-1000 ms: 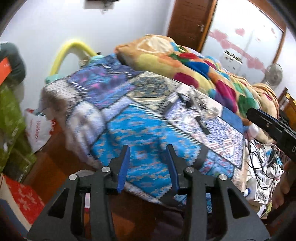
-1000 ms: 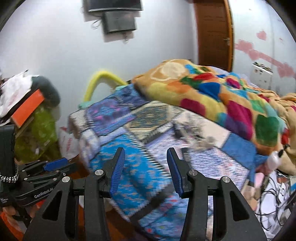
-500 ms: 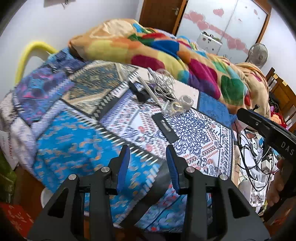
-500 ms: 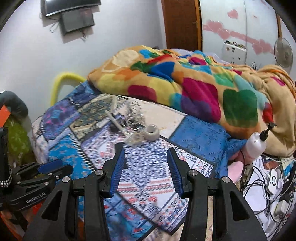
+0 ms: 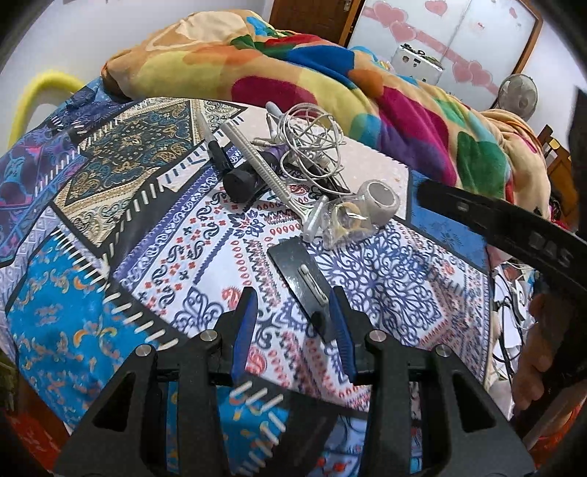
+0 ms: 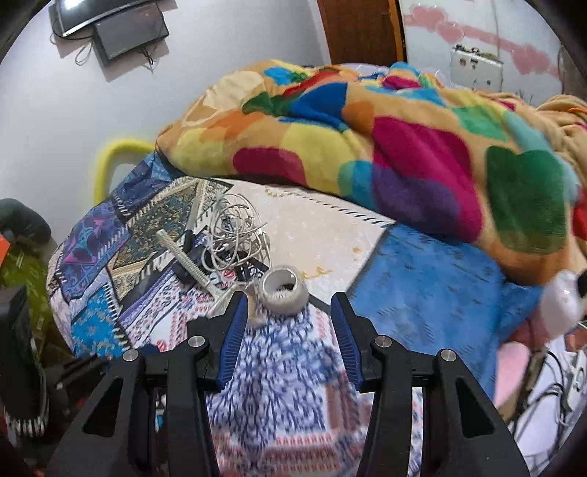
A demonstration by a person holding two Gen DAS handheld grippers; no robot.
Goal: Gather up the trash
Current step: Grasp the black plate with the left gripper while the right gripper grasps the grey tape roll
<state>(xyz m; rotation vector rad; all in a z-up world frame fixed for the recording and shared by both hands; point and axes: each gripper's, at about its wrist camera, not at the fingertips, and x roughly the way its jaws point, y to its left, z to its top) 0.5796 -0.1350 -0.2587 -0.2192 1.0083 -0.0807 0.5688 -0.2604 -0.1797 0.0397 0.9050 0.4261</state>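
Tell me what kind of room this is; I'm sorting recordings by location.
Most likely a lived-in bedroom: a patchwork-patterned bedspread covers a bed, a plush multicoloured blanket is heaped on it, and a brown wooden door stands behind. A tangled white cable and other clutter lie on the bed.

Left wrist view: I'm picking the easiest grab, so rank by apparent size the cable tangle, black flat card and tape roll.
1. cable tangle
2. black flat card, though it lies nearest the camera, so unsure
3. tape roll

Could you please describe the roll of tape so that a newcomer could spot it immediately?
On the patterned bedspread, below the colourful blanket, lies a small clutter pile. The roll of tape sits at its right end, beside the tangled white cable: the only short, hollow grey-white ring there.
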